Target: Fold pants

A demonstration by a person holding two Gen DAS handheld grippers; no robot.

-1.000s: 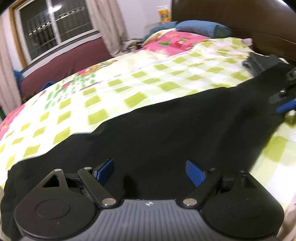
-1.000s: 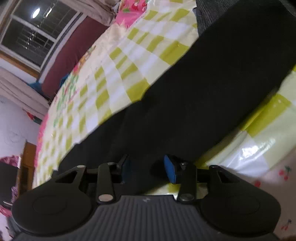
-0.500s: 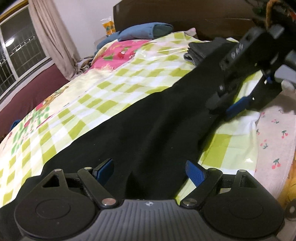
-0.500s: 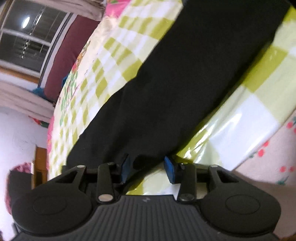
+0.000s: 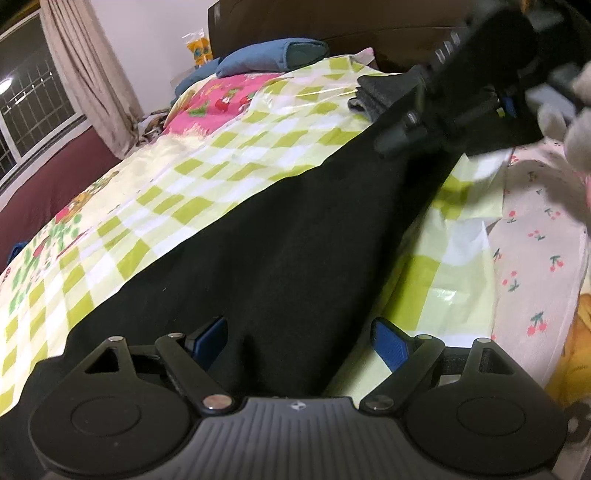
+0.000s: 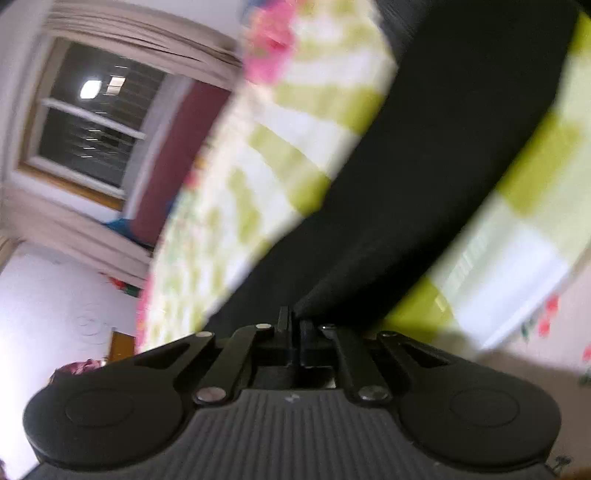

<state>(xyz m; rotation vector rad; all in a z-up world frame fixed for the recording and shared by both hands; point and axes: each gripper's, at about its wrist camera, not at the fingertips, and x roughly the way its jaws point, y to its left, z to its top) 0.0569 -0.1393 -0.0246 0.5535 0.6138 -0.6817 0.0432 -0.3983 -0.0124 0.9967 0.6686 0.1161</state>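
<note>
A pair of black fabric pants lies stretched long across a bed covered by a glossy green-and-white checked sheet. The pants run from the bottom edge of the left wrist view diagonally up toward the dark wooden headboard.

The left claw stands wide, its two blue-padded fingers spread over the near end of the pants; one finger is above the black cloth, the other above the checked sheet just beside the cloth's edge. Whether they touch the fabric cannot be told.

The right claw is closed tight on an edge of the pants, with a fold of black cloth rising from between its fingers. This view is blurred. In the left wrist view the right claw appears as a dark blurred shape at the far end of the pants, near a stack of folded dark grey clothing.

Beyond the pants lie a pink floral patch of bedding and a blue pillow by the headboard. A beige curtain hangs beside a window with dark panes. A pale cloth printed with cherries covers the bed's near right side.
</note>
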